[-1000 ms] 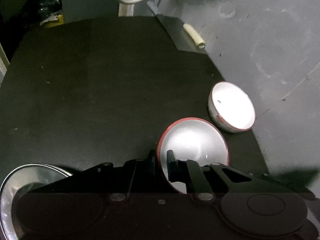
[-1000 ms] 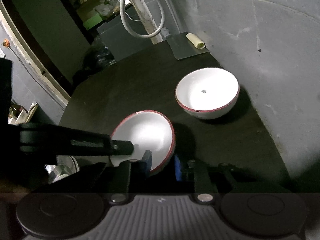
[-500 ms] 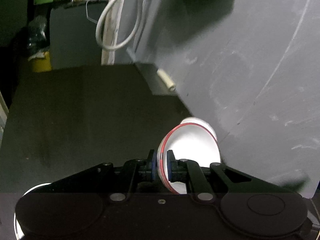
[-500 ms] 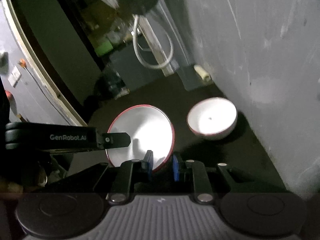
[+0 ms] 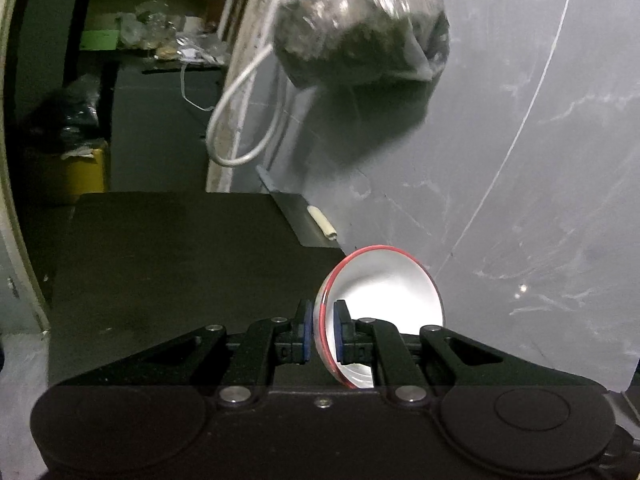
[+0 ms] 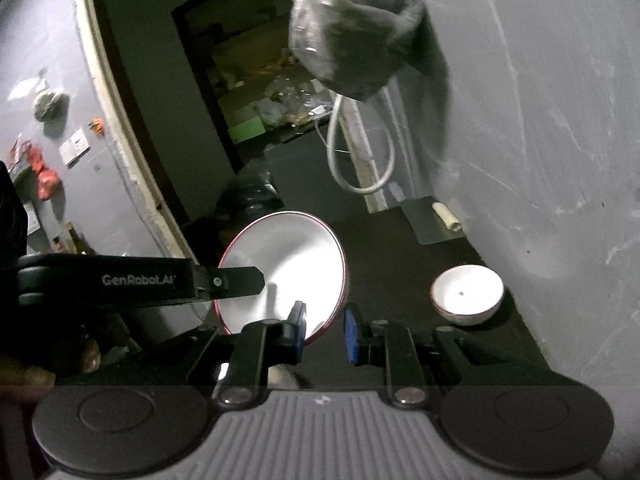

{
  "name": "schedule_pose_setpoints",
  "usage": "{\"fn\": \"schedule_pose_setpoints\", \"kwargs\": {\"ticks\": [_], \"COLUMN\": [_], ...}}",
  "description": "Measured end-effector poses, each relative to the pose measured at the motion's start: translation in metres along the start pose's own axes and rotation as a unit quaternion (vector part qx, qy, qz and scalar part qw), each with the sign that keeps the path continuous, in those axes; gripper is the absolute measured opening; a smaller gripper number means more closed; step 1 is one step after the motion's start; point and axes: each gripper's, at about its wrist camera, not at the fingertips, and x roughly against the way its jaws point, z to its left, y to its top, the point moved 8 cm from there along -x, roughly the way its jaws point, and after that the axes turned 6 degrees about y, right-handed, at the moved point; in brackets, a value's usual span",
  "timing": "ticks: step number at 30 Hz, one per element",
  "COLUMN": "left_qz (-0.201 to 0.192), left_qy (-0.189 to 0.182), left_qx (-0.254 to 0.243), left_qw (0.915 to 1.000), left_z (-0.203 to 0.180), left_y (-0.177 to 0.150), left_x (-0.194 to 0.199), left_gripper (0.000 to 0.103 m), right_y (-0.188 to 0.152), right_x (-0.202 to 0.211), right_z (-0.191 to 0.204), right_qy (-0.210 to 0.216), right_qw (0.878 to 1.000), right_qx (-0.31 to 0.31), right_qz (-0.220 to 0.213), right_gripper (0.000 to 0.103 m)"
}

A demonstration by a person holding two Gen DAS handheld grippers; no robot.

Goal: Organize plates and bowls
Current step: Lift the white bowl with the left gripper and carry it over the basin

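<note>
My left gripper (image 5: 322, 330) is shut on the rim of a white bowl with a red rim (image 5: 384, 296) and holds it tilted, well above the dark table (image 5: 180, 248). The same bowl (image 6: 284, 264) shows in the right wrist view, with the left gripper's arm (image 6: 140, 280) coming in from the left. My right gripper (image 6: 325, 334) is open, its fingers on either side of that bowl's lower rim without closing on it. A second red-rimmed white bowl (image 6: 467, 294) stands upright on the table by the wall.
A grey wall (image 5: 520, 160) runs along the table's right side. A plastic bag (image 5: 360, 28) hangs from above, close in front. A metal sheet with a pale roll (image 6: 440, 220) lies at the table's far corner. A white hose (image 6: 360, 152) hangs by a doorway.
Both grippers have risen and tilted up. The held bowl went up with the left gripper. The second bowl on the table looks smaller and farther; the hanging bag came into view.
</note>
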Motion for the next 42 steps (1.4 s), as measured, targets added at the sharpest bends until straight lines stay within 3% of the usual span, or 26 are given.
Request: {"fn": "schedule_pose_setpoints", "kwargs": {"ticks": [10,22,36,42], "left_qz": [-0.005,0.015,0.082,0.104], "left_qy": [-0.009,0.000,0.030,0.036], "left_qx": [0.044,0.096,0.135,0.131], "left_qw": [0.9990,0.9953,0.9870,0.9853], "left_z": [0.043,0.085,0.123,0.123], "left_y": [-0.033,-0.084,-0.149,-0.159], "left_x": [0.066,0.099,0.111,0.106], "left_gripper": [0.011,0.011,0.011,0.011], "right_y": [-0.032,-0.080,-0.133,-0.138], "right_x": [0.025,0.036,0.024,0.019], "right_z": [0.072,0.129,0.157,0.152], "right_qy": [0.013,0.024,0.042,0.043], "right_qw": [0.998,0.985,0.961,0.957], "right_qx": [0.051,0.107,0.127,0.121], "right_qz": [0.042,0.131,0.241,0.261], "right_gripper": [0.023,0.023,0.023,0.023]}}
